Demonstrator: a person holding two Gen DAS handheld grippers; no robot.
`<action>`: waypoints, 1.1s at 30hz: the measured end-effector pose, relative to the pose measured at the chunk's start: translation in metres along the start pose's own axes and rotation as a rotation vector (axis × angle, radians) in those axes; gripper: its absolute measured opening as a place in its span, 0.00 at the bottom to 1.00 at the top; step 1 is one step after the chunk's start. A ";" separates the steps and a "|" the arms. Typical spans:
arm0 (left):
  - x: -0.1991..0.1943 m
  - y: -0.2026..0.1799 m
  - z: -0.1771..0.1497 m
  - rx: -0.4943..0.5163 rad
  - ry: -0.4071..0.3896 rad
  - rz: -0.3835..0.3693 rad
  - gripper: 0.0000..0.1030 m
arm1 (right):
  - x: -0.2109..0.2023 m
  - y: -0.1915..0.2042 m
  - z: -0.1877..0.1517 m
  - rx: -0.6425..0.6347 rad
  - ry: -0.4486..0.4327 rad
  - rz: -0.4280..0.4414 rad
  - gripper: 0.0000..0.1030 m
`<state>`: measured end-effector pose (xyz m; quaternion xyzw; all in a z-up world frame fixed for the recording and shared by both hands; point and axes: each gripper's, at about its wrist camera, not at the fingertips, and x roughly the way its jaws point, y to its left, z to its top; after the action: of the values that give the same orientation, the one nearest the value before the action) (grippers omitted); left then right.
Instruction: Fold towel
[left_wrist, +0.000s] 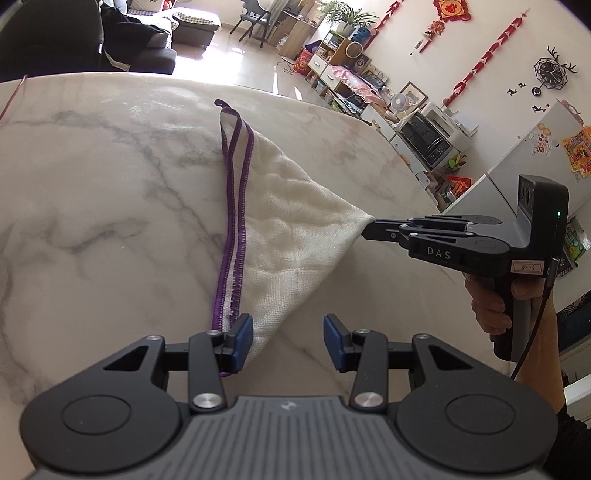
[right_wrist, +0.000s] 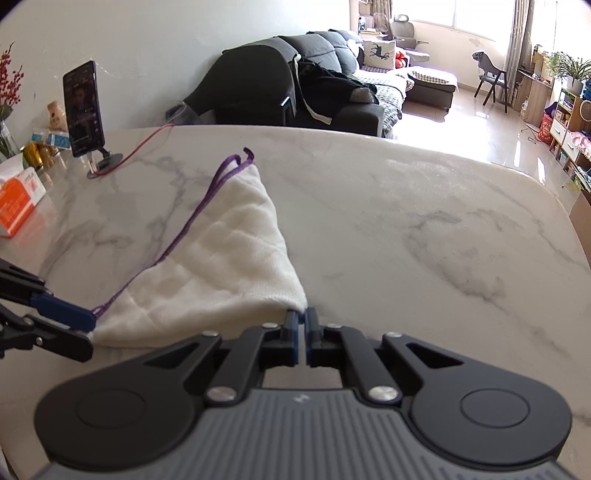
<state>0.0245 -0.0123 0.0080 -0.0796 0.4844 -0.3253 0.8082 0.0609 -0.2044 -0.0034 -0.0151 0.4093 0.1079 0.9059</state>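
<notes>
A cream-white towel (left_wrist: 291, 225), waffle-textured and hemmed with purple stitching (left_wrist: 236, 221), is seen lying on a white marble table (left_wrist: 92, 192) with grey veins. It has been doubled over, so that two purple hems run side by side along its left edge, with a small purple loop (left_wrist: 222, 104) at the far end. A roughly triangular outline is shown: the long hemmed edge runs from near to far, and one corner is drawn out to the right into a point.

That right corner is pinched between the closed fingers of the right gripper (left_wrist: 369, 226), held in a hand (left_wrist: 491, 299); in the right wrist view the blue pads (right_wrist: 293, 332) are pressed together on the cloth. The left gripper (left_wrist: 288, 341) is held at the near end of the towel with its jaws spread apart, the left pad (left_wrist: 242, 341) over the near corner by the hem, nothing being clamped.

A phone on a stand (right_wrist: 84, 110) is seen at the table's far left.
</notes>
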 end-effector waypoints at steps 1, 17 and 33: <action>0.001 -0.001 -0.001 0.004 0.003 0.001 0.42 | -0.001 -0.001 -0.001 0.002 0.002 -0.002 0.03; -0.004 -0.016 0.008 0.048 -0.025 -0.029 0.42 | -0.017 -0.020 -0.012 0.044 0.017 0.002 0.23; 0.038 -0.024 0.092 -0.042 -0.116 -0.030 0.42 | -0.015 -0.008 0.008 0.140 -0.026 0.034 0.07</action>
<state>0.1030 -0.0712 0.0383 -0.1224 0.4424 -0.3222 0.8279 0.0587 -0.2145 0.0129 0.0566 0.4041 0.0945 0.9081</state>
